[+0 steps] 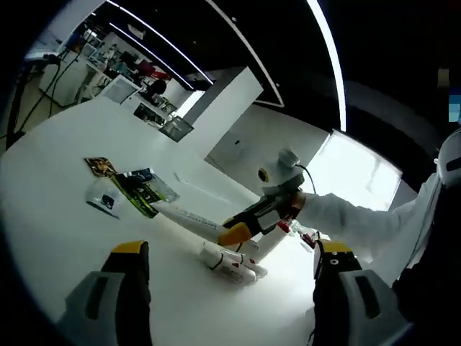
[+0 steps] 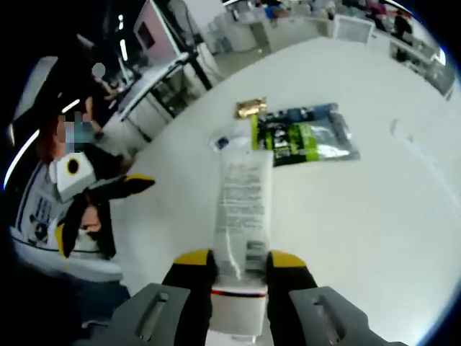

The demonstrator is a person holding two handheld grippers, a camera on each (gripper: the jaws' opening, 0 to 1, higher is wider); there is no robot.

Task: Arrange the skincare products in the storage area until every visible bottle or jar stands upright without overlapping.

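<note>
One white tube [image 2: 241, 209], gripped at its cap end by the right claw [image 2: 240, 268], reaches out over the white desk [image 2: 374, 216], its far end touching or overlapping the green-and-black packet [image 2: 302, 138] at 12 o'clock. The left claw [image 1: 230, 263] hangs released above the desk, holding nothing. In the left gripper view a second, smaller tube [image 1: 232, 264] lies flat beside the right claw. The step in hand looks like lifting the held tube to stand it on its cap; the next move calls for swinging it upright and setting it down on bare desk. A gold sachet [image 2: 250, 107] lies just beyond the packet. Open room spreads toward 3 o'clock in the right gripper view; the desk edge runs close at 9 o'clock.
</note>
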